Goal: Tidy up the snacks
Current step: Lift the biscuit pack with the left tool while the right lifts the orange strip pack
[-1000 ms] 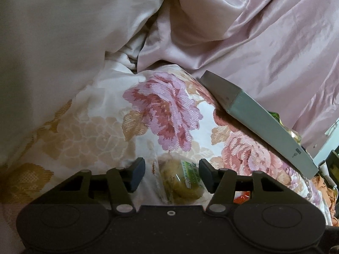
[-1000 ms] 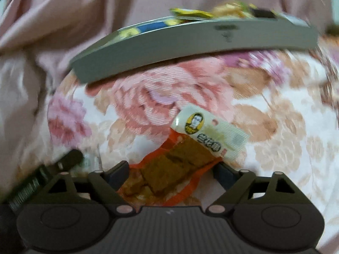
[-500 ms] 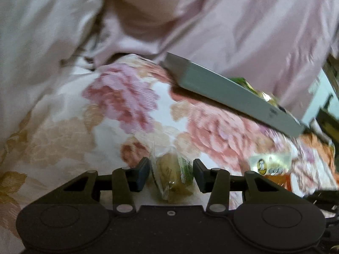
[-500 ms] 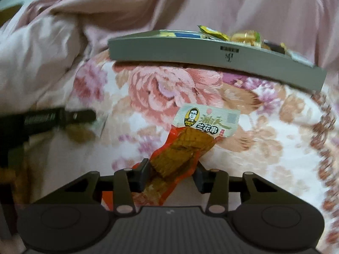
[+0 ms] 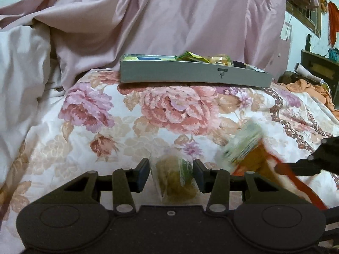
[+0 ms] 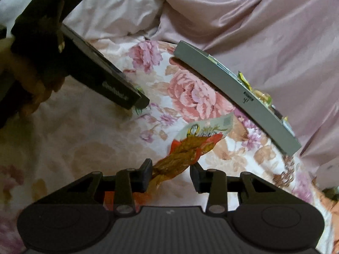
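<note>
Snack (image 5: 174, 176) between left fingers (image 5: 141, 174).

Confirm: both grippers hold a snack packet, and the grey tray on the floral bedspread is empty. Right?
Not quite. The grey tray is not empty: the left wrist view shows wrappers lying in it. The rest holds: the left gripper grips a clear packet, the right gripper the orange packet.

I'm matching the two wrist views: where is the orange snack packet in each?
Left wrist: orange packet at lower right, blurred, held by the right gripper, beside the left gripper.
Right wrist: orange packet at centre, between the right gripper's fingers.
Shared landmark: the grey box on the floral quilt.
</note>
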The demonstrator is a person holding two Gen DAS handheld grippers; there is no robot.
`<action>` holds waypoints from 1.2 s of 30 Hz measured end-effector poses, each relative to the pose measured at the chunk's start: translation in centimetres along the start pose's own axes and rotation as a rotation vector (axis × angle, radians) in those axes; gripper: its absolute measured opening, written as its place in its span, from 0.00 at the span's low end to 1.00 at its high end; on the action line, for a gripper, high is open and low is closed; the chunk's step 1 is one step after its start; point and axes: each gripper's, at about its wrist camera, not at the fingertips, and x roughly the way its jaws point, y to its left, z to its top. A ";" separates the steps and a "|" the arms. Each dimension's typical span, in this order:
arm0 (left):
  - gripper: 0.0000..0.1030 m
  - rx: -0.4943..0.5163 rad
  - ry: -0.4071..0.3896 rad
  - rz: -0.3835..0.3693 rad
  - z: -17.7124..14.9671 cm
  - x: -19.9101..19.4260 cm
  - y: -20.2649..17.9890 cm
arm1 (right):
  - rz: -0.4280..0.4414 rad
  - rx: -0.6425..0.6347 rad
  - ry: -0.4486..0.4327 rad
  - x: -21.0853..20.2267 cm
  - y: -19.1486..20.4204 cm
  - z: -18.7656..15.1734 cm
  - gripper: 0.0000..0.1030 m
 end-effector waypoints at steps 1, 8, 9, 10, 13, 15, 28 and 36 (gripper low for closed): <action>0.45 0.002 0.001 -0.003 0.0 0.0 -0.2 | 0.011 0.012 -0.002 -0.1 -0.1 -0.1 0.42; 0.42 -0.020 0.005 -0.069 -0.5 0.2 -1.1 | 0.037 0.076 -0.023 0.8 0.0 -0.5 0.43; 0.42 -0.025 0.002 -0.077 -0.6 0.2 -1.1 | 0.041 0.095 -0.026 0.9 -0.1 -0.5 0.43; 0.41 -0.038 0.000 -0.086 -0.6 0.2 -1.0 | 0.048 0.115 -0.030 1.0 -0.3 -0.6 0.43; 0.38 -0.092 0.004 -0.101 -0.6 0.4 -0.7 | 0.050 0.132 -0.046 1.1 -0.4 -0.5 0.43; 0.38 -0.094 0.004 -0.094 -0.5 0.5 -0.7 | 0.033 0.101 -0.054 1.1 0.0 -0.5 0.43; 0.36 0.100 -0.019 -0.075 -0.4 0.0 -3.3 | -0.230 -0.416 -0.096 1.4 5.6 -1.6 0.41; 0.36 0.025 0.026 -0.089 -0.9 0.8 -2.4 | -0.015 0.006 -0.031 1.6 0.8 -0.4 0.51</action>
